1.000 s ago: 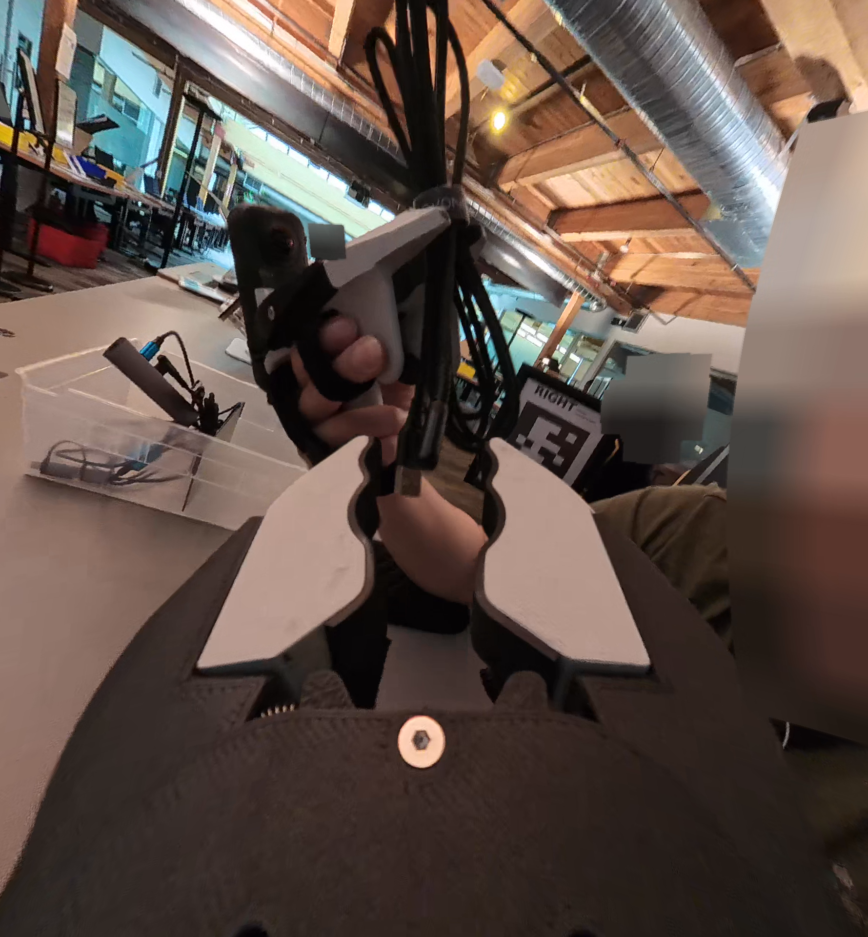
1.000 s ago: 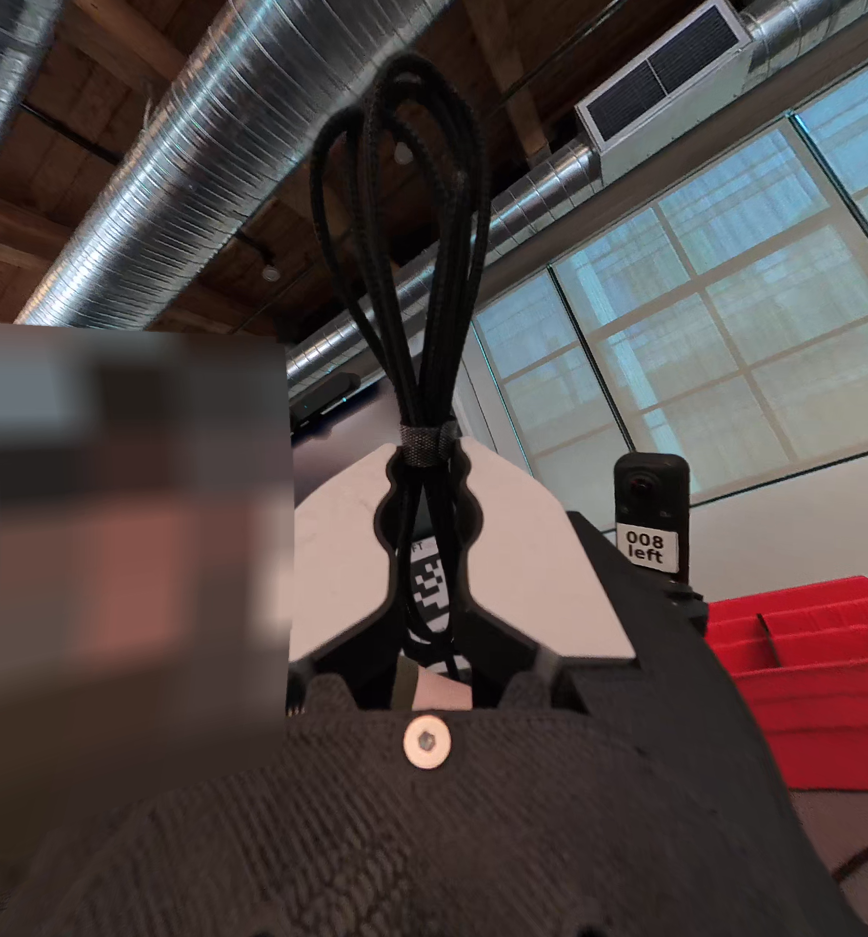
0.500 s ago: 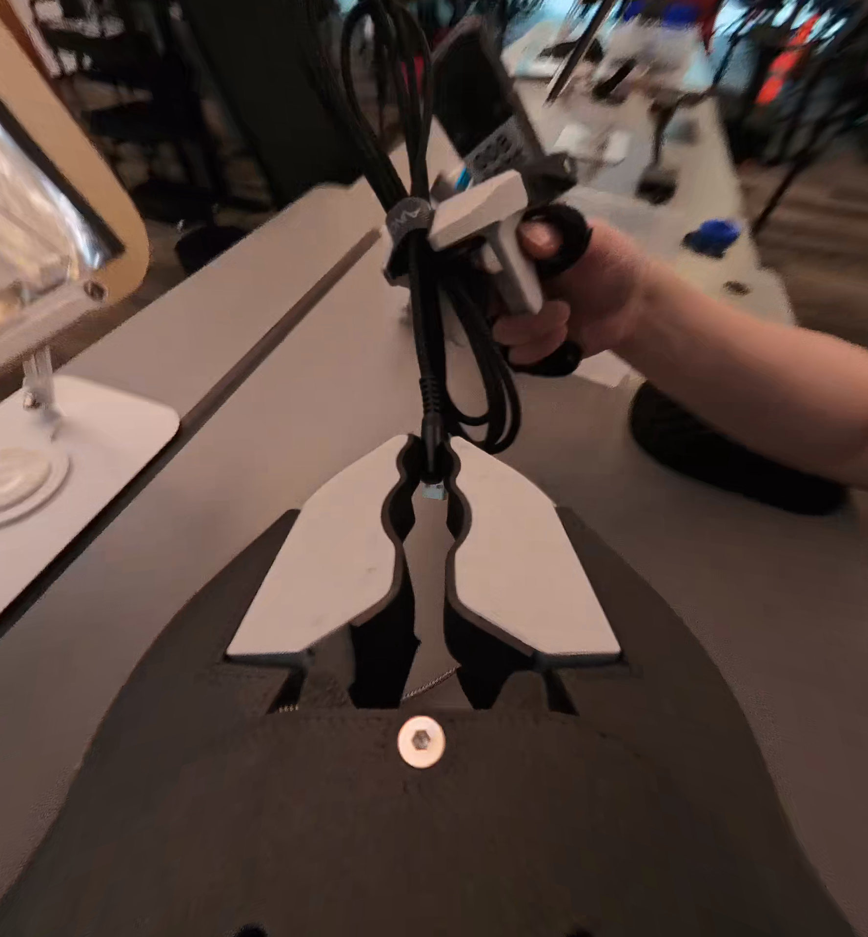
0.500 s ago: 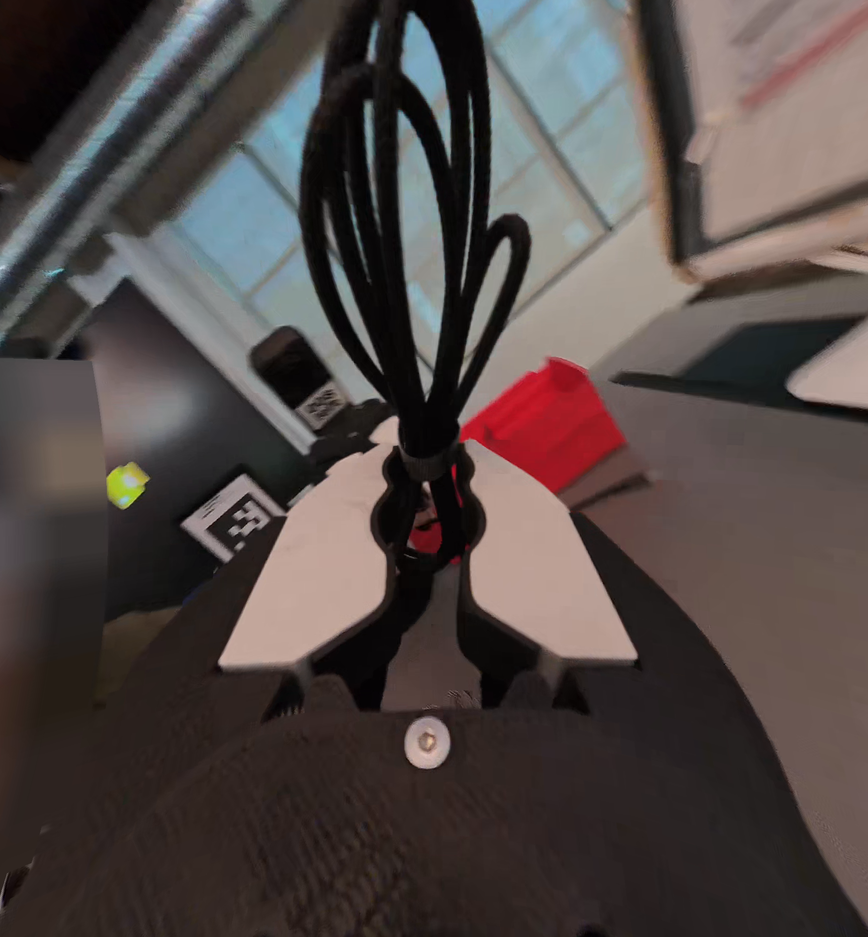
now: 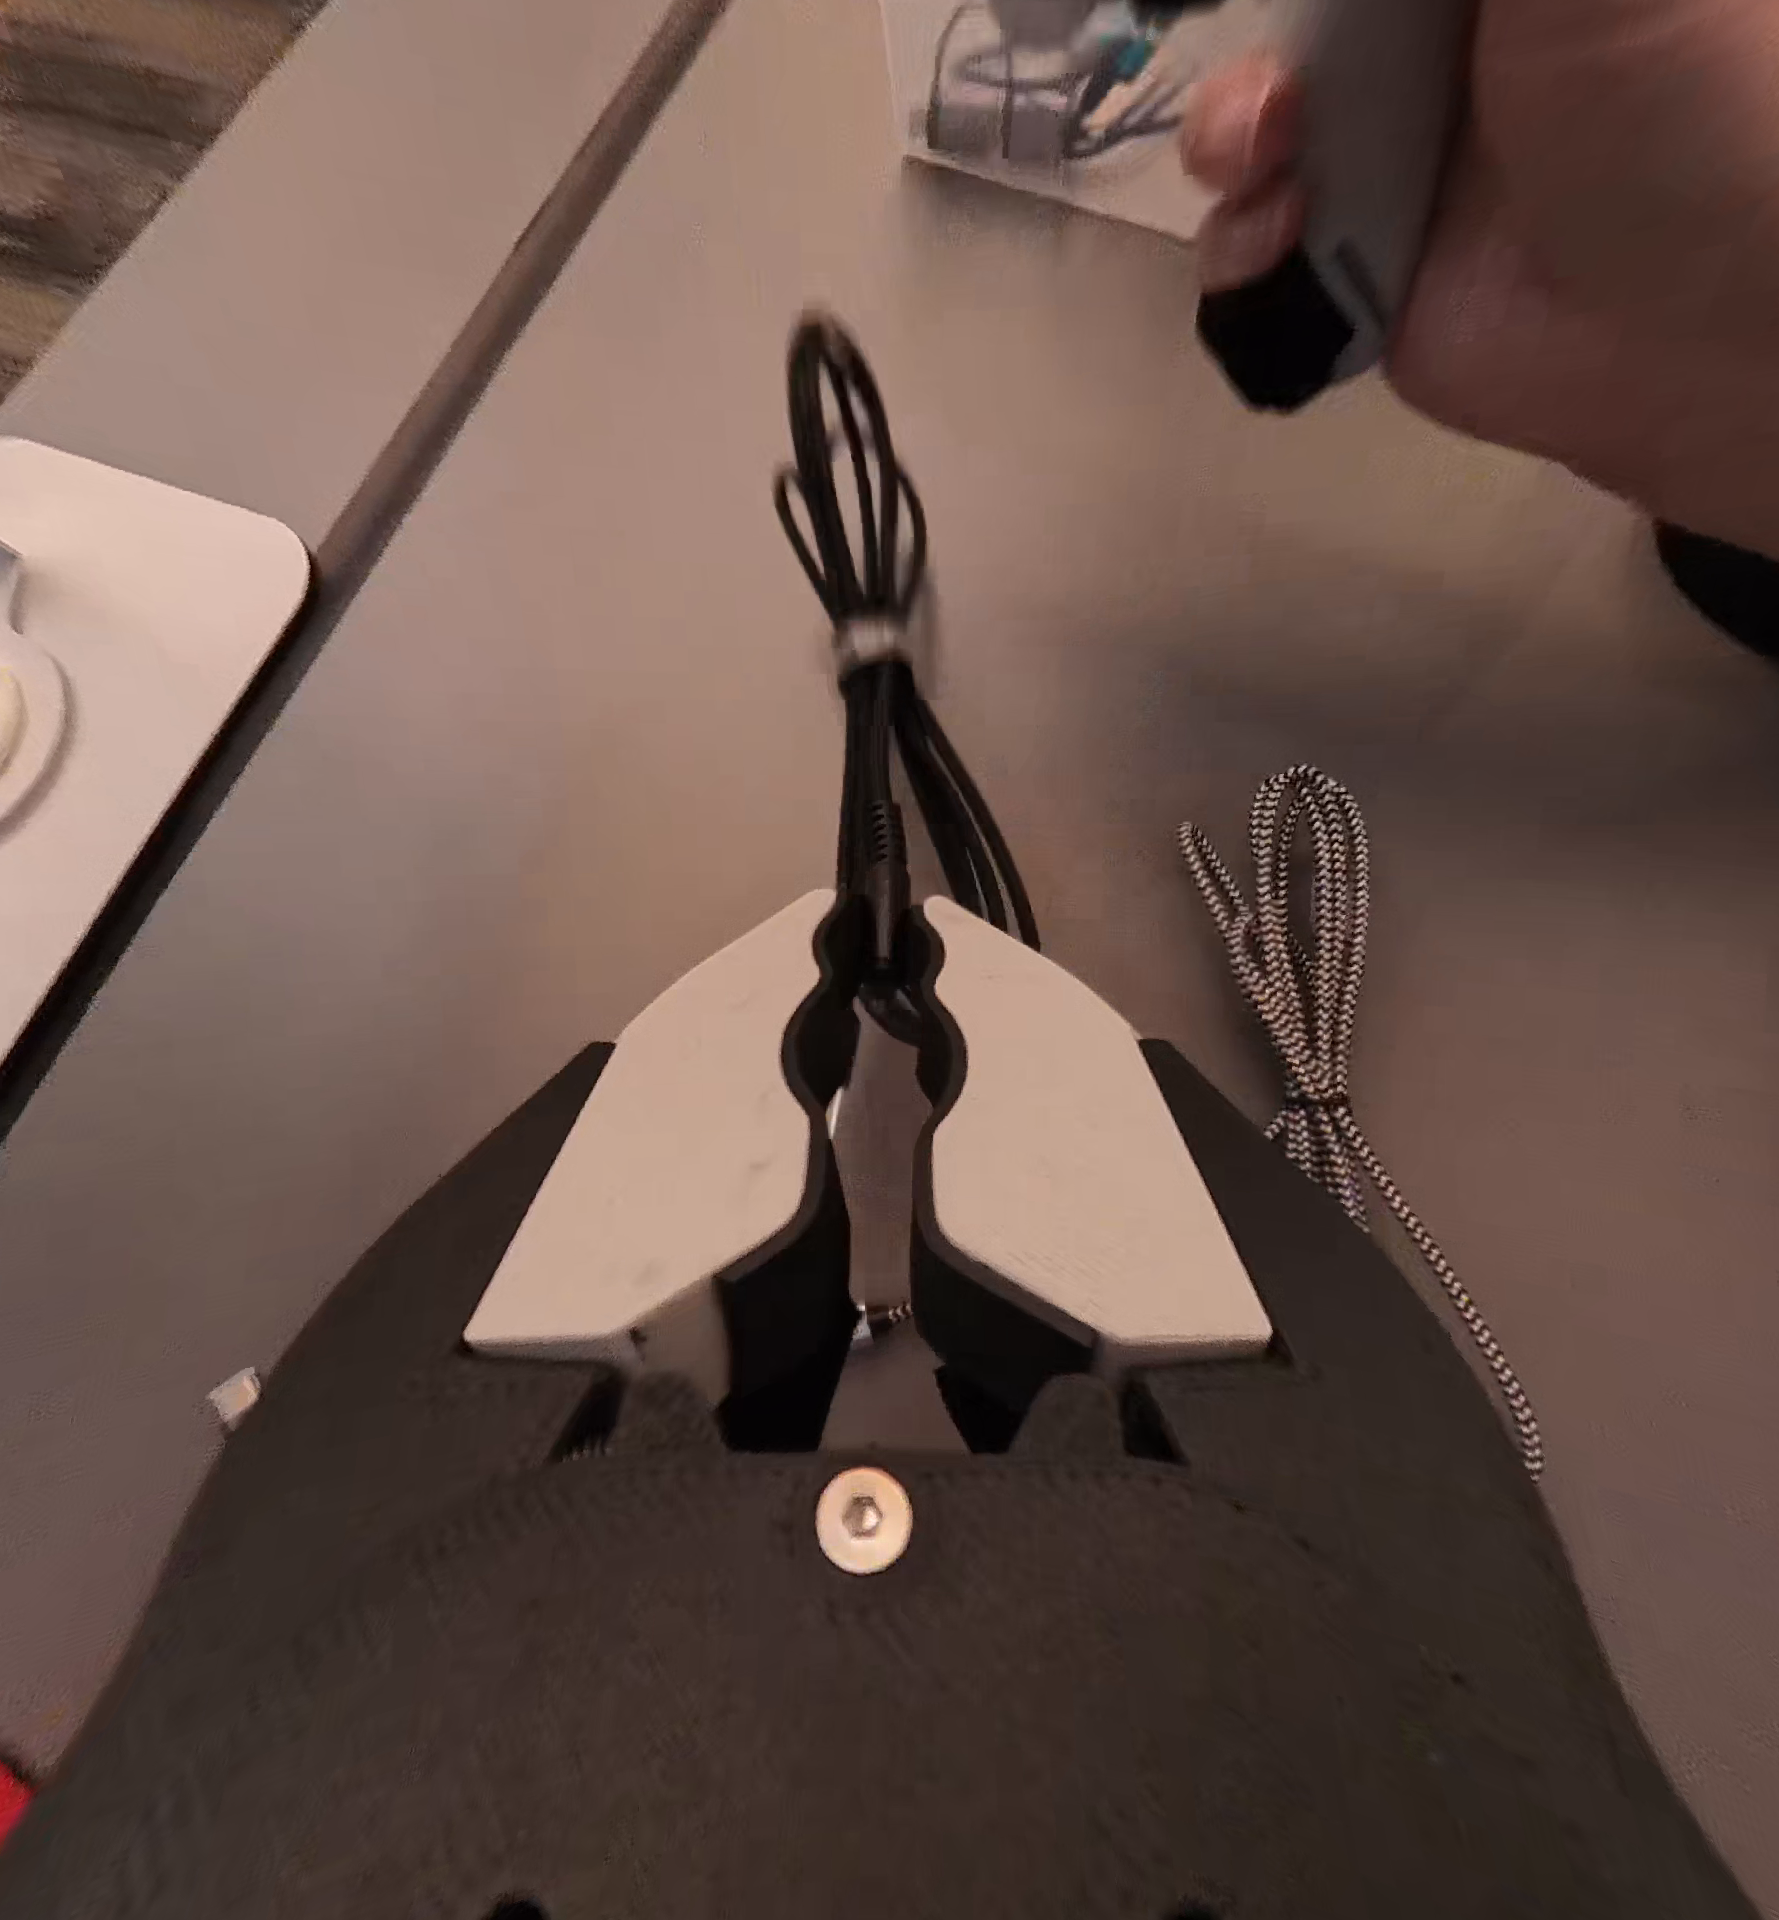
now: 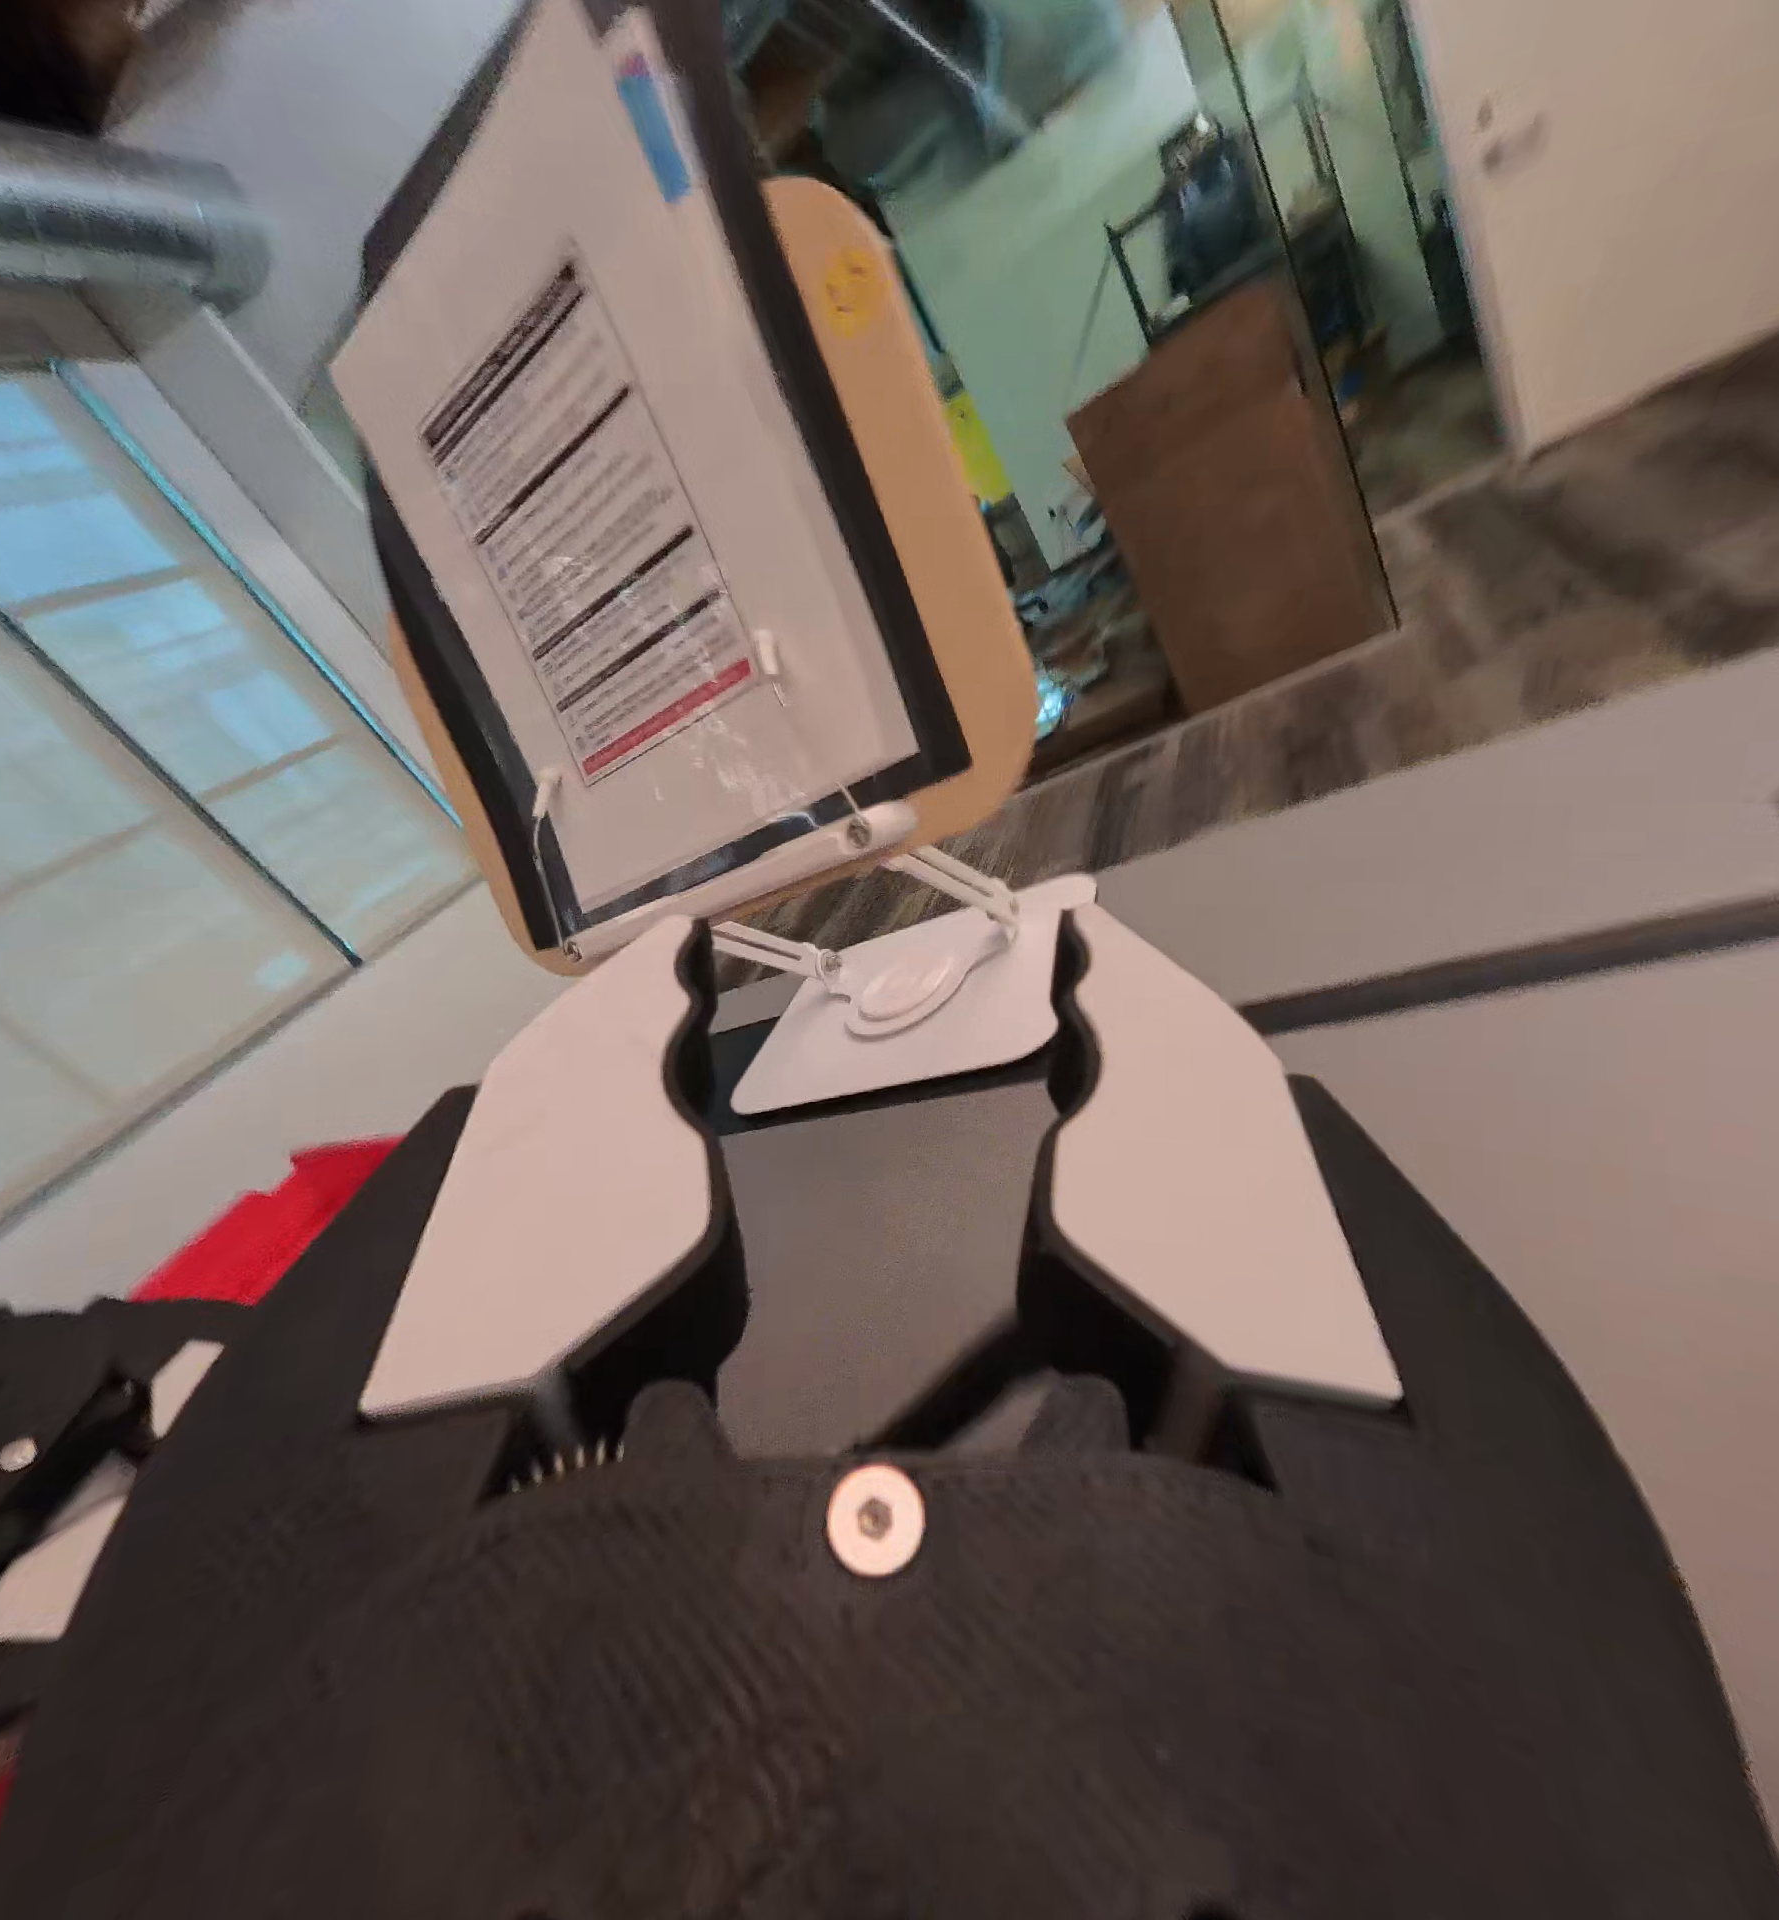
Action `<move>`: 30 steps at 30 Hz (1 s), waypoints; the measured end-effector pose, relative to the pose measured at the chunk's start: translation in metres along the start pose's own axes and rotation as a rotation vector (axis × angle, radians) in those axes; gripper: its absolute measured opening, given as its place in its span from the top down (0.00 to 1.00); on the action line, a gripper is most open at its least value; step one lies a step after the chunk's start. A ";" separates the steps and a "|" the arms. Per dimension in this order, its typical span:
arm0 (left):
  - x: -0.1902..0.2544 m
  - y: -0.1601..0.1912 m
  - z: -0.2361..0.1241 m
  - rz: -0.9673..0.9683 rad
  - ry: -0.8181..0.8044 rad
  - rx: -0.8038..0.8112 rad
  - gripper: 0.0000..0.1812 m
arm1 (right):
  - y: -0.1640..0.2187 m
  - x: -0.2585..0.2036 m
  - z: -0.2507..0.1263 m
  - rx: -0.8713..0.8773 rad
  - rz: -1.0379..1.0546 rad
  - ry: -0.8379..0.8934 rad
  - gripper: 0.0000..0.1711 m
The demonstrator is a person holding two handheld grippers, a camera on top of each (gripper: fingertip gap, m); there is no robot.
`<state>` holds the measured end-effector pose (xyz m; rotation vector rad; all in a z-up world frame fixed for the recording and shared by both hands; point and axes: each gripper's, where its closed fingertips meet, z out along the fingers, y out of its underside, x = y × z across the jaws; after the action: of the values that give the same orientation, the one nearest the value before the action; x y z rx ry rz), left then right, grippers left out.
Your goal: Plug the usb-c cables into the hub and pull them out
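Left tool [image 5: 877, 920] pinched nearly closed on the plug end of the black usb-c cable [image 5: 869, 727]; the rest of the bundle trails forward over the grey worktop [image 5: 552, 727], loops held by a small strap; cannot tell if the far loops touch the surface. Right tool [image 6: 877, 951] wide apart, nothing between its fingers; it faces a framed sheet on a white stand [image 6: 895, 1023].

Handling, as a judgement: cable light and limp; bundle will swing and drag, so grip the stiff moulded plug body just behind the metal tip, not the cord; plug is small and smooth and may twist in the pinch; tip bends if pushed in crooked.

Second cable, black-and-white braided [image 5: 1300, 997], lies coiled on the worktop just right of the left tool, apart from the black one.

Containers: clear tray [image 5: 1061, 156] at the far edge, blurred; holds pale cables and small parts; hub probably there, cannot confirm. Red bin [image 6: 272, 1226] at lower left of the right wrist view; contents hidden.
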<state>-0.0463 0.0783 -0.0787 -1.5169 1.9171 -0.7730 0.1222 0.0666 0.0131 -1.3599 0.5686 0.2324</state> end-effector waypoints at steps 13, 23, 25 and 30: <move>0.009 0.020 0.000 0.079 0.067 -0.136 0.96 | 0.171 -0.097 -0.047 -0.961 -0.685 -0.797 0.82; 0.004 -0.001 -0.033 -0.125 0.209 0.008 0.86 | 0.166 -0.090 -0.050 -0.980 -0.678 -0.814 0.96; 0.008 0.001 -0.037 -0.194 0.314 0.008 0.86 | 0.159 -0.090 -0.047 -0.958 -0.630 -0.814 0.96; 0.014 -0.001 -0.021 -0.226 0.367 0.040 0.84 | 0.152 -0.095 -0.049 -0.937 -0.598 -0.846 0.96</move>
<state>-0.0640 0.0668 -0.0654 -1.6768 1.9873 -1.2558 -0.0429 0.0670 -0.0728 -2.0513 -0.7598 0.5786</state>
